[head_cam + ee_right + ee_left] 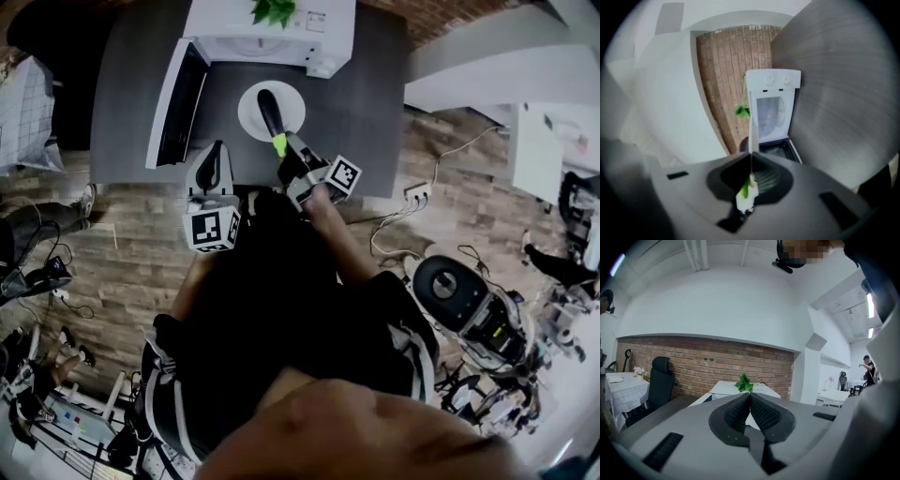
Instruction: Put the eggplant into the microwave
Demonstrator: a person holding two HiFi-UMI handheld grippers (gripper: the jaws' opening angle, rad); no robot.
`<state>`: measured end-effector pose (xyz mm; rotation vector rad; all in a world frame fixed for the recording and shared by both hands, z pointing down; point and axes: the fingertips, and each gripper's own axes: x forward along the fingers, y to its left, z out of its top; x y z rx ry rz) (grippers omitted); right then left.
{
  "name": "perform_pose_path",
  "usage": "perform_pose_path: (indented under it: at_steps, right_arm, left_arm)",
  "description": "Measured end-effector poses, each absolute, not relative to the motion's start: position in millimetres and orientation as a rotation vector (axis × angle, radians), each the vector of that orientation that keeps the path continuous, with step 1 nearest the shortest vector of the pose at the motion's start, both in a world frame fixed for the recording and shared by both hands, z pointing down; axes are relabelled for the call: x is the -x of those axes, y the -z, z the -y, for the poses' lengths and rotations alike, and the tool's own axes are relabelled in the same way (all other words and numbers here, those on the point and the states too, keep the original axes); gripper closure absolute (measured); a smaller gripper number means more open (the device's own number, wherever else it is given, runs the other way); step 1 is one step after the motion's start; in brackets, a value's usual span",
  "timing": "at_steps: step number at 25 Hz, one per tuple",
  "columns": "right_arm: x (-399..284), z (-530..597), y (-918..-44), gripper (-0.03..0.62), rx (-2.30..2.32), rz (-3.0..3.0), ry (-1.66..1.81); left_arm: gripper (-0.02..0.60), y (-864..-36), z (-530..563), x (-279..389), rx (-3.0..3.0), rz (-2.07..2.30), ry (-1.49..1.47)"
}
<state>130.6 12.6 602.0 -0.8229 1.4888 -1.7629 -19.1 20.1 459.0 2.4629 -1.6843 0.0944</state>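
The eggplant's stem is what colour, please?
The eggplant stem is bright green, best seen in the head view.

Microwave door stands open, walling the left side; white plate and eggplant occupy the approach; grey tabletop to their right bare.

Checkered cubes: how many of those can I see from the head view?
2. The left cube rides on the left tongs, beside the open microwave door; the right cube rides on the right tongs, near the white plate. None seems hidden.
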Motion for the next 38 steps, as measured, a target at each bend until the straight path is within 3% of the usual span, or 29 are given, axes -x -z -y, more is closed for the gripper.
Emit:
perform_pose_path:
  at_steps: [38]
  right_arm:
    - [-75.9, 125.4, -686.4, 0.557, 0.839, -1.559, 1.786]
  left_arm:
    - [0.546, -459.3, 131.2, 50.0, -2.513, 1.591, -0.068]
